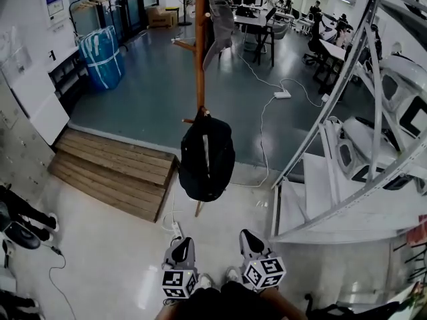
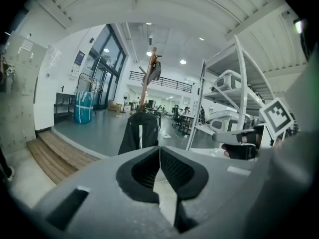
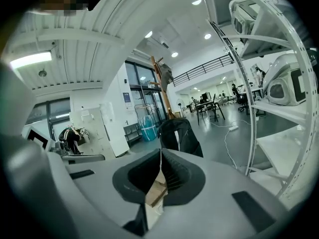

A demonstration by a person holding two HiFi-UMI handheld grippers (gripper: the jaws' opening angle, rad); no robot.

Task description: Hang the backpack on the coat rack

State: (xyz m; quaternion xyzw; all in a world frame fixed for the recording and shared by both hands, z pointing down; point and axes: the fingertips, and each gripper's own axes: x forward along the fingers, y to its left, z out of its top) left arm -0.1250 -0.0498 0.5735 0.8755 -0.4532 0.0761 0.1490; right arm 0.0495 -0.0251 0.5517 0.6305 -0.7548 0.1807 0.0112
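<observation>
The hanging step is judged to be done: the backpack (image 1: pixel 207 157) is seen suspended by its top from a low peg (image 1: pixel 191 120) on the coat rack (image 1: pixel 199 52), in the middle of the scene and somewhat far from the person. Neither gripper is on it. The left gripper (image 1: pixel 181 243) and the right gripper (image 1: pixel 248 236) are held side by side at the near edge, well apart from the bag and pointed toward it. In the left gripper view the jaws are seen clenched together with nothing between them, and the same is seen in the right gripper view. Little more is judged to be called for. If the top loop is found to sit poorly on the peg, a gripper would have to be brought forward, opened and closed on the top of the bag so that it can be reseated. The backpack is black and soft, slumped into a rounded teardrop, with a pale strip down its middle. It is hung straight against the wooden pole, its bottom apparently clear of the floor, though this cannot be settled. A grey garment (image 1: pixel 220 25) is hung higher on the same rack, and a wooden step (image 1: pixel 113 169) is seen to the left.
</observation>
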